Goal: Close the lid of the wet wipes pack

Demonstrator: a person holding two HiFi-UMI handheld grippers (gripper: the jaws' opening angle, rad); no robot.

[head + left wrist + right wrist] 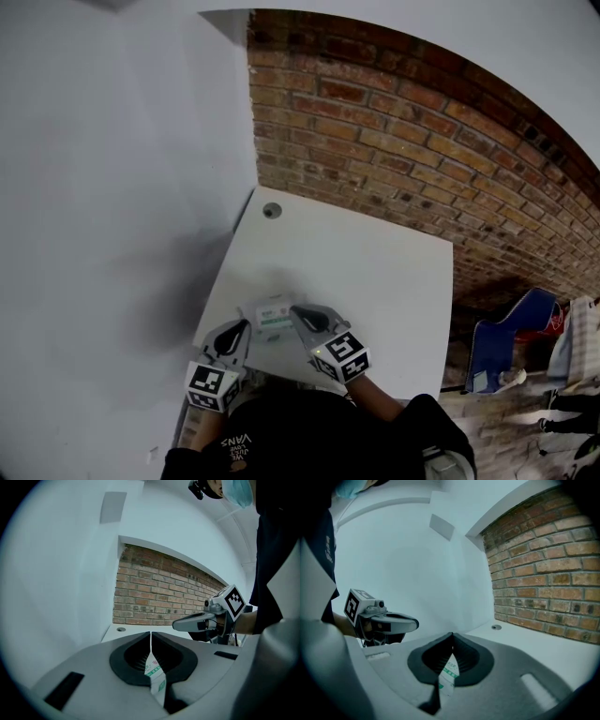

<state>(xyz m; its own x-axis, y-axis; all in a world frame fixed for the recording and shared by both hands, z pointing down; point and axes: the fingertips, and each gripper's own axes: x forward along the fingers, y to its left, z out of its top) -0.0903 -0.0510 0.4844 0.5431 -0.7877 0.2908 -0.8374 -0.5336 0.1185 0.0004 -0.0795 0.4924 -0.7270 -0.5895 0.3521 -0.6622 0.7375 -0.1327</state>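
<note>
Head view places the wet wipes pack (271, 314) at the near edge of the white bench (384, 272), just in front of the person, with the brick wall (394, 122) well beyond the far side. The left hand-held gripper (242, 327) meets the pack from its left end and the right hand-held gripper (297, 311) from its right end. In the left gripper view the jaws are pressed together, with only a thin white-and-green strip of the pack's wrapper pinched between them. The right gripper view shows the same thing: jaws closed on a thin fold of printed wrapper. Whether the pack rests fully on the bench or is lifted a little cannot be told, and the lid is too small in the head view to say if it stands up or lies down. As a judgement, the main risk is that both tools are busy holding soft film, so neither is free to press the lid. Pulling the two ends apart could stretch or tear the wrapper. Letting go of one end carelessly could let the pack swing or slide off the near edge of the bench. A flat push on the lid also needs firm support beneath, which a pinched wrapper alone would not give.
</note>
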